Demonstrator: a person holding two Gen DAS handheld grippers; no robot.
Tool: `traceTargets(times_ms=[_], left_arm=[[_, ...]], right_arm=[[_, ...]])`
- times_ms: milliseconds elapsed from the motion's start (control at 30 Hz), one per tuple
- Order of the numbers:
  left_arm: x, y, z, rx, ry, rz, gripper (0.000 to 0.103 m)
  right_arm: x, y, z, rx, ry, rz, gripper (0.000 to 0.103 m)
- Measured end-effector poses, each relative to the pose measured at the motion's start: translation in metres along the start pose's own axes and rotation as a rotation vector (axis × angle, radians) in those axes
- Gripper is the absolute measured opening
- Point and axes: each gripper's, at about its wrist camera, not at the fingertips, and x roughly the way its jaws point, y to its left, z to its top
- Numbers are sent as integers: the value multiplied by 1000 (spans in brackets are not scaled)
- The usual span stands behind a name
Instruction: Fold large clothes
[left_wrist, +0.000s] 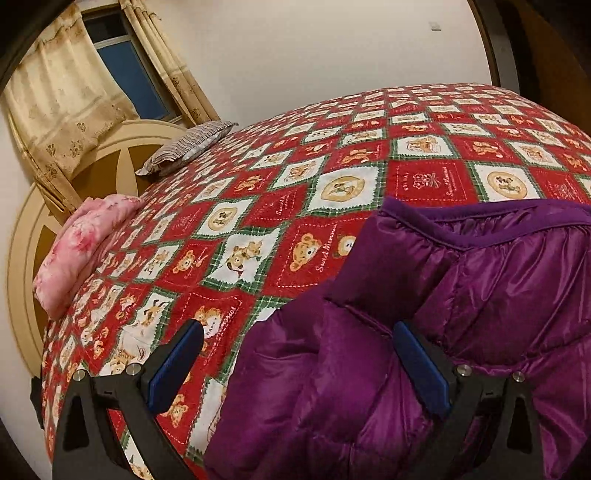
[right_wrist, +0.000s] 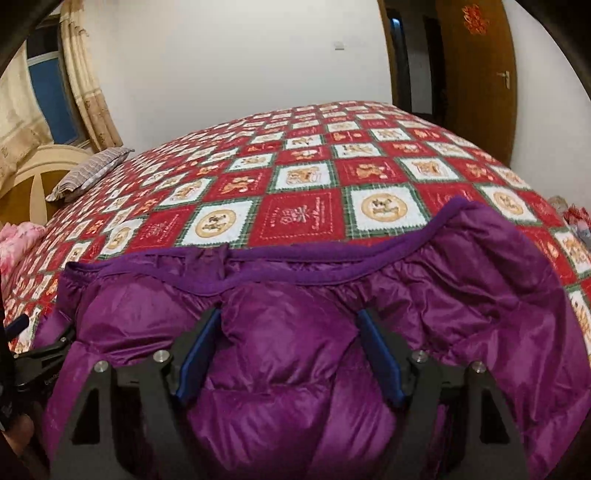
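A shiny purple puffer jacket (left_wrist: 480, 277) lies on the red teddy-bear bedspread (left_wrist: 295, 166) at the bed's near edge, its ribbed band towards the far side. My left gripper (left_wrist: 298, 326) is open at the jacket's left edge. One blue pad is over the bedspread, the other rests on the jacket, and a padded fold lies between them. In the right wrist view the jacket (right_wrist: 461, 295) fills the foreground on the bedspread (right_wrist: 314, 166). My right gripper (right_wrist: 290, 314) stands wide over it, a puffed section bulging between the blue pads without being squeezed.
A pink pillow (left_wrist: 85, 243) and a striped pillow (left_wrist: 188, 147) lie at the bed's left side by the round headboard (left_wrist: 110, 173). Curtains (left_wrist: 66, 92) frame a window behind. A wooden door (right_wrist: 476, 74) stands at the far right.
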Motion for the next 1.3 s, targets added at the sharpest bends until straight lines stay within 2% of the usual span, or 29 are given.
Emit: traceTargets(times_ms=[233, 1300], left_arm=[[0, -5, -1, 23, -9, 33, 102], [4, -4, -3, 17, 11, 20, 102]], right_arm=[[8, -1, -1, -3, 37, -19, 79], [22, 8, -1, -59, 87, -81, 82]])
